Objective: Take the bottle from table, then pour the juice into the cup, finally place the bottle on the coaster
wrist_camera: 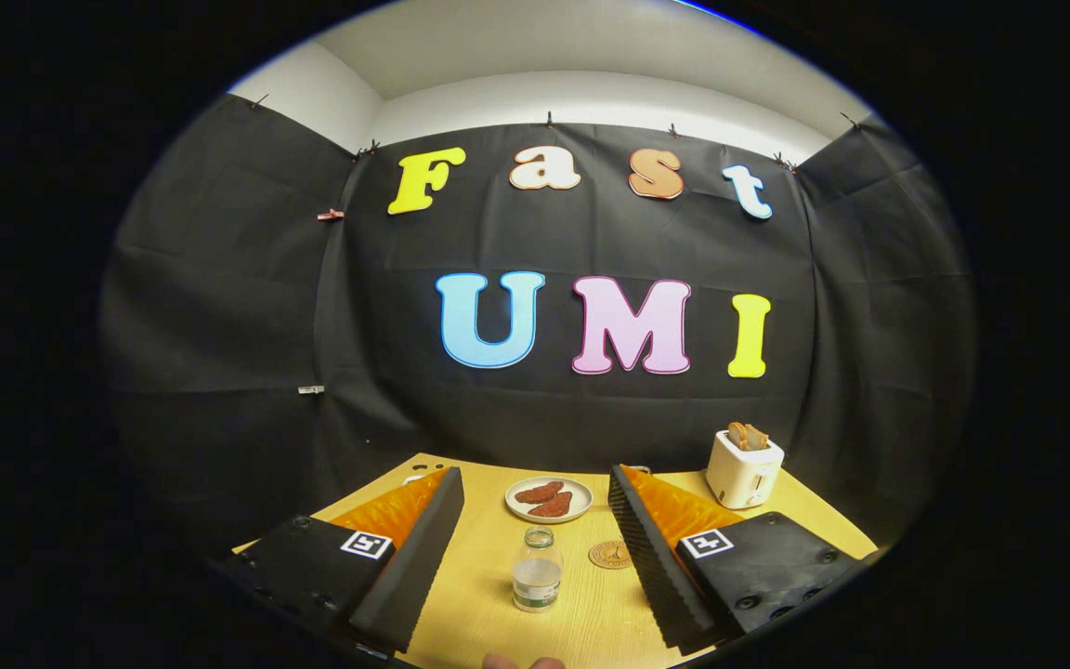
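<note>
A: Status of gripper [535, 548]? 
B: Fingers spread wide apart, nothing held. Raised above the table [470, 595], aimed forward and slightly down.

A: Location of bottle [536, 583]? 
B: Upright on the table, between the two fingers and nearer their roots than their tips, touching neither. Cap off, mouth open, a little liquid at the base. Probably centred in the gap on purpose, so that closing the fingers meets both sides evenly.

A: Coaster [609, 555]? 
B: Flat on the table, just right of the bottle, partly hidden behind the right finger. Kept close, likely for a short final set-down.

A: Cup? 
B: Cannot tell. Only a small pale edge visible above the right fingertip; too little to identify.

A: Other items? 
B: Plate [549, 500] with two reddish slices beyond the bottle, between the fingertips. Toaster [744, 469] with bread in its slots, far right, well apart from the bottle.

A: Obstructions? 
B: None between fingers and bottle. Caution judged necessary: open mouth, so keep upright during lift; plate directly ahead in the approach line.

A: Step in hand? 
B: Approach for the grasp; bottle not yet taken.
</note>
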